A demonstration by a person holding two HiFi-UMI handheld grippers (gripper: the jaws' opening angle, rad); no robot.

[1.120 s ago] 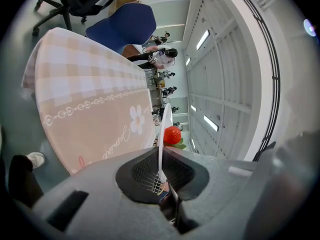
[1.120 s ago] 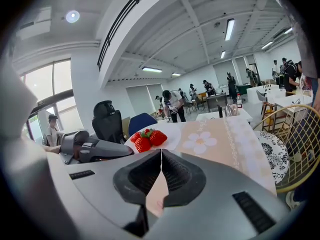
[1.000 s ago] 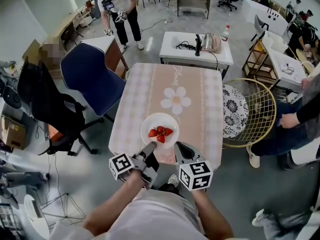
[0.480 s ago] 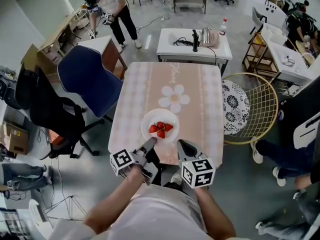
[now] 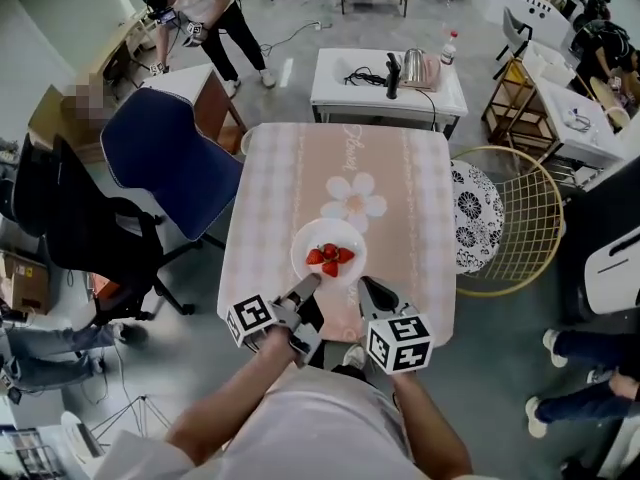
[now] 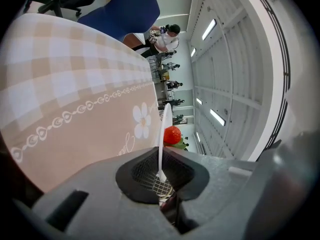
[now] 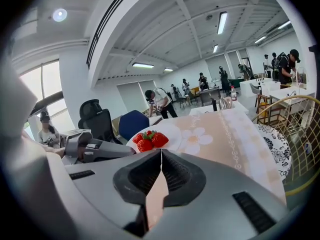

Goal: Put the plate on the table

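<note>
A white plate (image 5: 328, 251) with several strawberries (image 5: 330, 259) is over the near part of the table (image 5: 290, 168), which has a pink checked cloth with a flower print. My left gripper (image 5: 312, 280) is shut on the plate's near-left rim. In the left gripper view the plate (image 6: 163, 129) shows edge-on between the left gripper's (image 6: 161, 175) pads, with a strawberry (image 6: 171, 134) beside it. My right gripper (image 5: 365, 285) is shut and empty just right of the plate's near edge. From the right gripper (image 7: 161, 153) the plate (image 7: 167, 134) lies ahead. Whether the plate touches the cloth is unclear.
A blue chair (image 5: 165, 153) and a black office chair (image 5: 75, 228) stand left of the table. A gold wire chair (image 5: 520, 218) with a patterned cushion (image 5: 478, 218) is on the right. A white side table (image 5: 345, 93) with a kettle (image 5: 414, 66) stands beyond it. People stand farther back.
The plate has moved a little farther over the table toward the flower print, still in my left gripper. The right gripper followed beside it, still shut. A seated person at right has left.
</note>
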